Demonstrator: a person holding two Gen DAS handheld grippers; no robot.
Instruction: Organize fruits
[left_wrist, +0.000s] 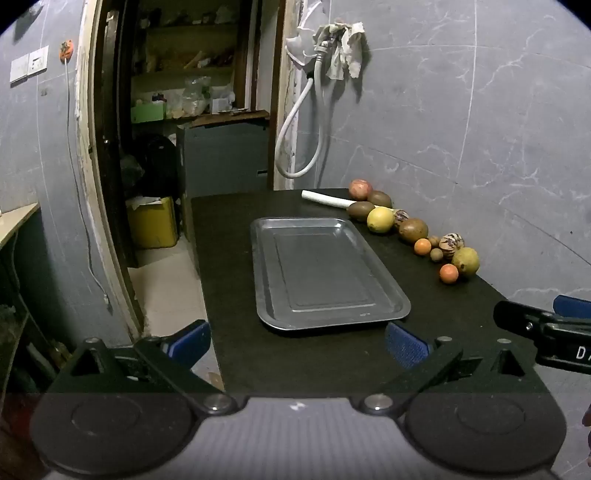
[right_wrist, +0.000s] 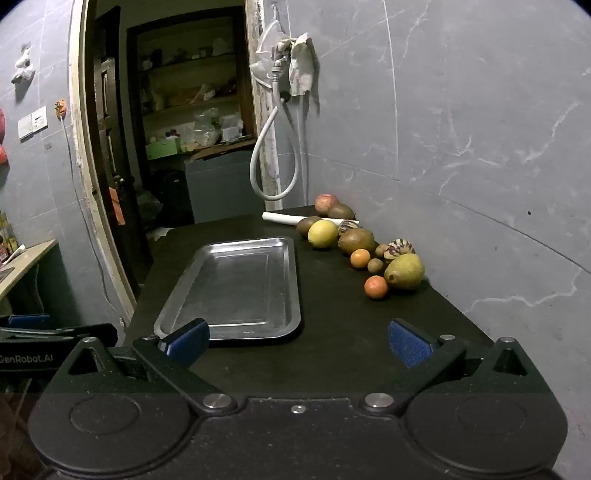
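An empty metal tray (left_wrist: 328, 273) (right_wrist: 236, 288) lies in the middle of the black table (left_wrist: 443, 321) (right_wrist: 340, 332). A row of fruits runs along the right wall: a red apple (left_wrist: 360, 189) (right_wrist: 325, 203), a yellow lemon (left_wrist: 380, 219) (right_wrist: 323, 233), brown fruits (left_wrist: 413, 230) (right_wrist: 356, 241), two small oranges (left_wrist: 448, 273) (right_wrist: 376, 287), a green pear (left_wrist: 465, 261) (right_wrist: 404, 271). My left gripper (left_wrist: 297, 343) is open and empty at the tray's near edge. My right gripper (right_wrist: 297, 343) is open and empty above the table's near end; it also shows in the left wrist view (left_wrist: 546, 328).
A white rolled sheet (left_wrist: 325, 198) (right_wrist: 291, 218) lies at the table's far end. A grey tiled wall (right_wrist: 480, 147) borders the table on the right. A white hose (left_wrist: 299, 122) hangs by a doorway. A yellow bin (left_wrist: 153, 221) stands on the floor to the left.
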